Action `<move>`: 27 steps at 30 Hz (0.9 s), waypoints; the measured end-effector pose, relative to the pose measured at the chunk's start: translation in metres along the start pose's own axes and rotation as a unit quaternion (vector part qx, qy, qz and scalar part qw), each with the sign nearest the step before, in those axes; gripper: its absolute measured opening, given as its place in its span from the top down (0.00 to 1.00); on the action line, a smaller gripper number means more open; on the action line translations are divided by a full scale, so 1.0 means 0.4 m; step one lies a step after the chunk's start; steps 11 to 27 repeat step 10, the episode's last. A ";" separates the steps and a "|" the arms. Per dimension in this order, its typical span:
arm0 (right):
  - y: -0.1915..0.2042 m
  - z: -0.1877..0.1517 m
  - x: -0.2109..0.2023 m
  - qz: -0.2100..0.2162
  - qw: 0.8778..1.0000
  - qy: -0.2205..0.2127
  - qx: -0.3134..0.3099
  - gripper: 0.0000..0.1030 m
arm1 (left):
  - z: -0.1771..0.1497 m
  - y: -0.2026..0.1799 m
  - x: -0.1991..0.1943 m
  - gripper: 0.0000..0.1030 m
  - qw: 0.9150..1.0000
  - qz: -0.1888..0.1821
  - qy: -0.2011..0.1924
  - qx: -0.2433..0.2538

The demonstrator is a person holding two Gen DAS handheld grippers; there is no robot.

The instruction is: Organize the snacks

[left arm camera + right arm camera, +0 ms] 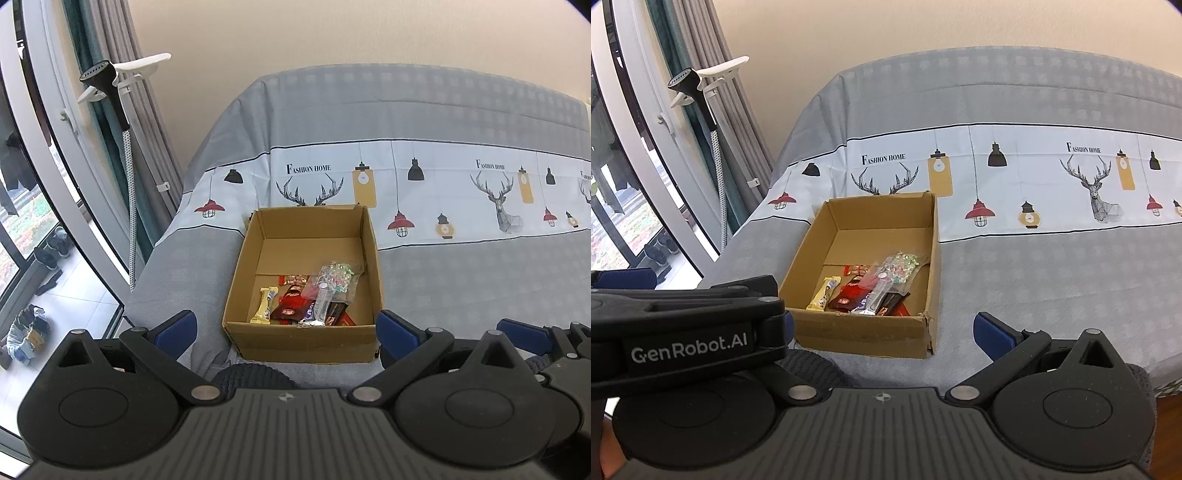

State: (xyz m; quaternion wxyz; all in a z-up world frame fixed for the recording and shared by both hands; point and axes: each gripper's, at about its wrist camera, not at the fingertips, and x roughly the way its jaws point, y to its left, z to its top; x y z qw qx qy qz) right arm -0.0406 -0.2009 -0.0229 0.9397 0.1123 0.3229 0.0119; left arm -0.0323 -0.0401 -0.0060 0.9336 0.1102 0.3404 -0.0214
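Blue-padded, my left gripper (286,326) and right gripper (882,326) both gape wide and hold nothing. Just beyond them, a cardboard box (303,341) on the grey bedcover (461,295) holds the snacks (306,299), heaped at its near end. Collecting looks finished, I judge; next I would sort them or lift the box.

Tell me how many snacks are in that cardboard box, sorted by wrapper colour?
As far as the pile shows:
Pale yellow bar: 1
Red packets: 2, a small one and a large one
Clear bag of sweets: 1
Dark brown pack: 1
Purple-silver wrapper: 1
Total: 6, all in the cardboard box; more may be hidden underneath.
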 end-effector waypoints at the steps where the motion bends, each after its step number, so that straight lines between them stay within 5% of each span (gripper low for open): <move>1: -0.008 0.000 -0.002 0.001 1.000 0.000 -0.001 0.01 | -0.002 0.000 0.001 0.00 1.000 0.000 0.000 0.000; 27: -0.019 -0.004 0.012 0.003 1.000 0.005 0.003 0.01 | -0.007 -0.010 0.017 0.00 1.000 0.000 0.004 0.007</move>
